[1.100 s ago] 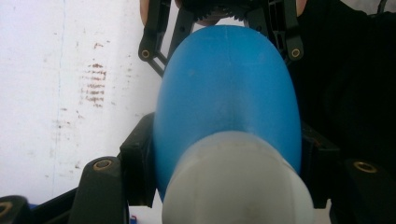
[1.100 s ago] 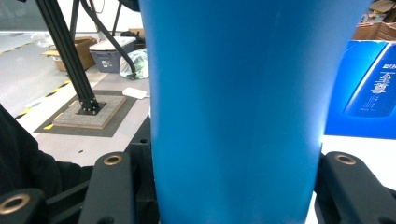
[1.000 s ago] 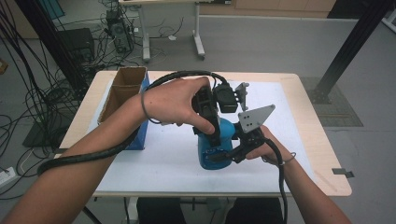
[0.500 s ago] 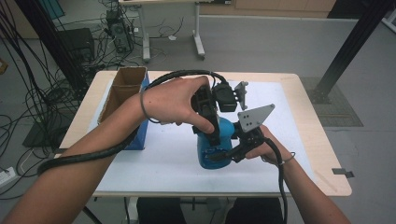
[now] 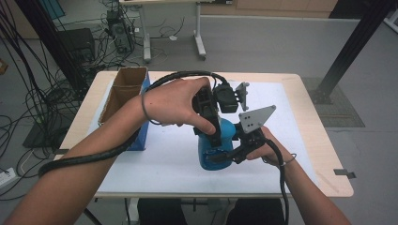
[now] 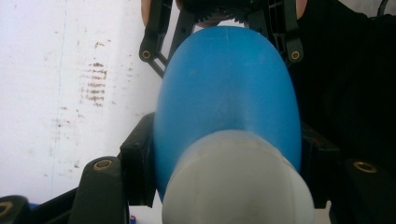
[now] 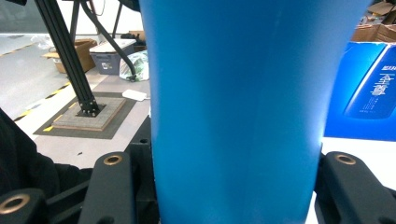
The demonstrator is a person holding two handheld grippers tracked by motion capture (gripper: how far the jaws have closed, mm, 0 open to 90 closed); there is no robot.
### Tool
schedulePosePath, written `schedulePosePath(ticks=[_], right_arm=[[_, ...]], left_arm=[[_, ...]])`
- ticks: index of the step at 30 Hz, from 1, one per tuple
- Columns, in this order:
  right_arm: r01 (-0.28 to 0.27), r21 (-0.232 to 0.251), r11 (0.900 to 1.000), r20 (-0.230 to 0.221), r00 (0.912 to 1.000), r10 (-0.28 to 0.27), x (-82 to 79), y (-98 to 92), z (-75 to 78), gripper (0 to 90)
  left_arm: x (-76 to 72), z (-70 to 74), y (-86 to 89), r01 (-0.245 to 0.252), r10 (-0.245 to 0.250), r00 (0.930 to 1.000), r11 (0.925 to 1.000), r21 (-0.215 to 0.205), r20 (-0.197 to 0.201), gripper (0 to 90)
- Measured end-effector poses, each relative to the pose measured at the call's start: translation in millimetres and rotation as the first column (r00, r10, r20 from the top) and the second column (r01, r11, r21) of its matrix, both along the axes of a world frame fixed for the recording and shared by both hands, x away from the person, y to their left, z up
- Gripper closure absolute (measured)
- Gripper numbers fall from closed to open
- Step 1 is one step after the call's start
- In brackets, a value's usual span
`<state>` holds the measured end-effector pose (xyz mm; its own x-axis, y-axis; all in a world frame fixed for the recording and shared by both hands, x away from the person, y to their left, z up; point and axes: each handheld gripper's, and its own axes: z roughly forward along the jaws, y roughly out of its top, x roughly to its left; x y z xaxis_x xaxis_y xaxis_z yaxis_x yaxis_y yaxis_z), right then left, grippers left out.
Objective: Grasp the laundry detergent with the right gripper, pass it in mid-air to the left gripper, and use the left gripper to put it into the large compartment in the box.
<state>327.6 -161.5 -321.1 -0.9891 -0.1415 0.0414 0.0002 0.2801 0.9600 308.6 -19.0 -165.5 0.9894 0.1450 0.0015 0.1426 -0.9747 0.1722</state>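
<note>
A blue bottle [image 5: 211, 155] with a white cap [image 6: 233, 184] stands upright on the white mat [image 5: 155, 164]. My left gripper [image 5: 216, 133] comes down from above, and its jaws are clamped on the bottle's top at the neck and cap [image 6: 224, 154]. My right gripper [image 5: 231, 152] reaches in from the right at table height, shut on the blue body [image 7: 233, 116], which stands between its two jaws. In the left gripper view the right gripper's black linkages [image 6: 154, 42] show beyond the bottle's wide lower part [image 6: 224, 84].
An open cardboard box with a blue printed side [image 5: 124, 93] stands at the table's left edge and appears as a blue panel [image 7: 369, 93] in the right gripper view. The wooden table rim [image 5: 324, 140] borders the mat. A black post [image 5: 349, 51] rises off the table's far right.
</note>
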Motion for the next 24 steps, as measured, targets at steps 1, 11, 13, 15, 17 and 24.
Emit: schedulePosePath(ticks=[1,11,13,15,17,24], right_arm=[[0.0,-0.001,1.0,0.0,1.0,0.0,0.1,0.1,-0.1,44.2],[0.0,0.005,1.0,-0.002,1.0,0.0,1.1,0.8,-0.4,44.1],[0.0,0.004,1.0,0.0,1.0,0.0,1.5,0.3,-0.4,44.1],[-0.001,0.002,1.0,0.001,1.0,0.001,1.6,0.0,-0.4,44.1],[0.0,0.003,1.0,0.004,1.0,0.0,1.7,0.0,-0.7,44.0],[0.002,0.012,1.0,0.008,1.0,-0.003,2.5,-0.3,-0.8,43.8]], left_arm=[[0.0,-0.4,0.2,-0.001,0.001,1.0,1.0,0.001,0.001,37.7],[0.3,0.3,0.1,-0.003,0.003,1.0,1.0,-0.001,0.008,37.8],[0.1,-0.1,-0.3,-0.005,0.006,0.9999,1.0,-0.004,0.011,37.8],[-0.1,-0.2,-0.7,-0.005,0.005,0.9999,1.0,0.004,0.012,37.8],[-0.7,-0.1,-1.1,-0.005,0.005,0.9998,1.0,0.001,0.018,37.8],[-0.5,0.9,-2.2,-0.01,0.01,0.9997,0.9999,0.007,0.021,37.9]])
